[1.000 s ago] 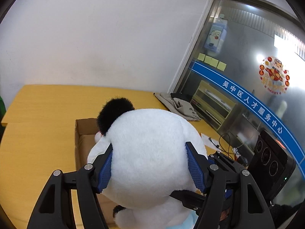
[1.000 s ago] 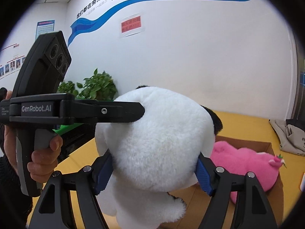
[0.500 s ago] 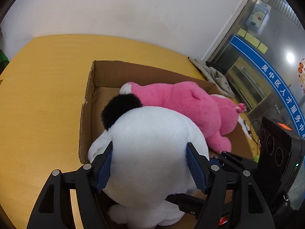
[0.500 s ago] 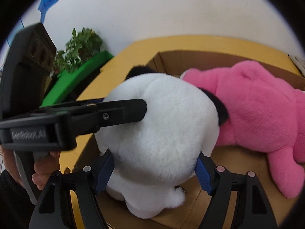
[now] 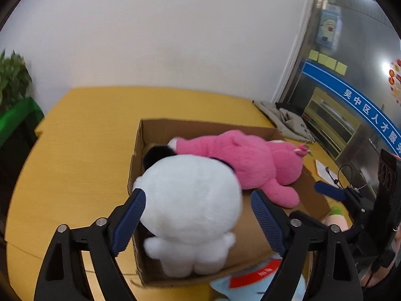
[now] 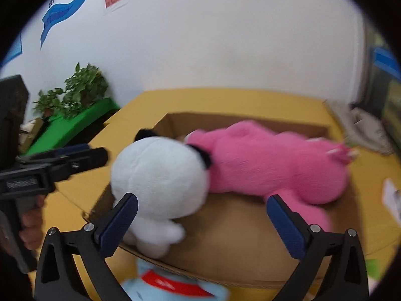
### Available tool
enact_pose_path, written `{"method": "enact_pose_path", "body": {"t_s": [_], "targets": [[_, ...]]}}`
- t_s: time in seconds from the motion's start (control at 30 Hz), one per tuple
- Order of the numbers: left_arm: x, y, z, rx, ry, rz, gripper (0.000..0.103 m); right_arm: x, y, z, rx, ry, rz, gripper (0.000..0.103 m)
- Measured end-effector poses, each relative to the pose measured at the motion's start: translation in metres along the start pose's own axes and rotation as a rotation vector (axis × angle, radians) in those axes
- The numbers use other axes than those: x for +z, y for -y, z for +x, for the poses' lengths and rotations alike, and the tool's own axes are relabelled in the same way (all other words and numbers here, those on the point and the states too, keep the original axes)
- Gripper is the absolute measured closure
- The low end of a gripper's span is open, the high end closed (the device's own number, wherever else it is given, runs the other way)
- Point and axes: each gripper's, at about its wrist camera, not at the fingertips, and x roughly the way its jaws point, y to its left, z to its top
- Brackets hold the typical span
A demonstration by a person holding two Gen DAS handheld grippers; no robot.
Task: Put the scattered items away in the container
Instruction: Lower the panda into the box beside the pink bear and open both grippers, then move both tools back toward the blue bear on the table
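Yellow wood worktop (image 5: 75, 175), bearing all else. Brown cardboard box (image 5: 200, 128), open-topped, near the worktop's middle. Pink plush (image 5: 250, 160) lying lengthwise inside the box along its far side. White panda plush (image 5: 190, 200), black ears, in the box's near-left corner, leaning over the near wall, touching the pink plush. Pale blue plush (image 6: 173, 288) with red band, outside the box, just beside its near wall, partly cut off at the picture's bottom edge. Grey cloth (image 5: 283, 118) at the worktop's far right. Green plant (image 6: 75, 87) off the left edge.

Left gripper (image 5: 198, 220): fingers spread wide, having just been opening; panda between them, left pad perhaps brushing it, no squeeze visible. Right gripper (image 6: 200, 222): fingers likewise wide, just been opening; panda beside the left pad, not pressed.

Task state, by judgement: two plush in, blue one at least left out.

Risks: panda, top-heavy and perched at the near wall, liable to tip out onto the worktop if snagged by a withdrawing pad. Box light, likely to slide if bumped. Blue plush close under both grippers, easily knocked off the near edge. Crowded box, little room left.
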Motion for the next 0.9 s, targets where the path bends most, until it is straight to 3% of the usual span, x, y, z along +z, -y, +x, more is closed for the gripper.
{"method": "enact_pose_path", "body": {"t_s": [0.1,0.33,0.53,0.9], "targets": [[-0.010,0.037,-0.028,0.032,0.060,0.049,0.000,-0.009,0.017,-0.039,-0.097,0.062,-0.026,0.000],[-0.037,0.099,-0.053,0.006,0.089,0.064,0.000,-0.026,0.046,-0.081,-0.156,0.097,-0.029,0.000],[-0.047,0.121,-0.062,0.005,0.073,0.075,0.000,-0.045,0.063,-0.111,-0.165,0.098,-0.008,0.000],[-0.061,0.143,-0.066,-0.015,0.058,0.113,0.000,-0.063,0.064,-0.124,-0.175,0.101,0.005,0.000]]}}
